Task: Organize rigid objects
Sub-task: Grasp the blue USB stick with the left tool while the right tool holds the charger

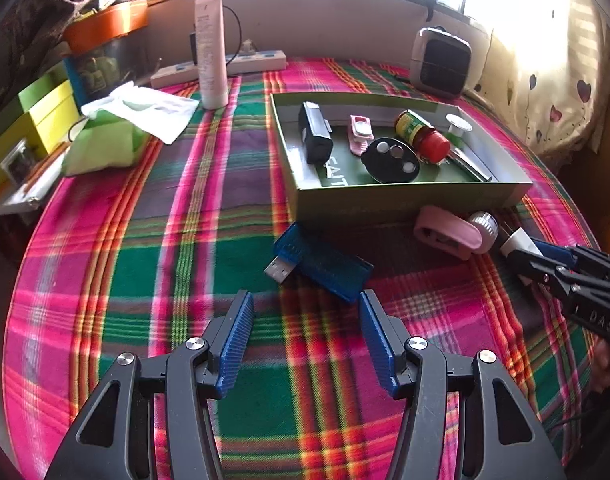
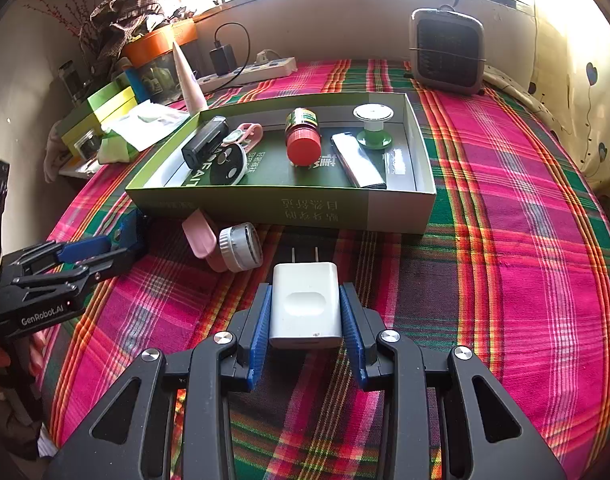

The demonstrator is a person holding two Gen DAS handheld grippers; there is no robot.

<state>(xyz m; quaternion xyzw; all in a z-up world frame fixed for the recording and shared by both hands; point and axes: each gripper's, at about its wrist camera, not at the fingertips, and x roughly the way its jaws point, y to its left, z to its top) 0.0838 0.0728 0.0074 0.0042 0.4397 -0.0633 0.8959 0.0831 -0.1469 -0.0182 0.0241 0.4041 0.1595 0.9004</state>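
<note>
My left gripper (image 1: 305, 300) stands open just above the plaid cloth. A blue USB device (image 1: 321, 264) lies right ahead of its fingertips, untouched. My right gripper (image 2: 305, 289) is shut on a white charger plug (image 2: 305, 312) with its prongs pointing away, held in front of the green box (image 2: 305, 208). The box holds a black device (image 2: 205, 142), a red-capped bottle (image 2: 303, 140), a black disc (image 2: 227, 164), a white-and-green spool (image 2: 373, 126) and a silver bar (image 2: 357, 160). A pink object (image 2: 199, 236) and a white knob (image 2: 241, 248) lie on the cloth by the box's near wall.
A small heater (image 2: 449, 52) stands at the back right, with a power strip (image 2: 249, 72) along the back wall. A white tube (image 1: 211, 52), a tissue pack (image 1: 105, 144) and coloured boxes (image 1: 45, 116) crowd the left. The cloth's edge curves close on the left.
</note>
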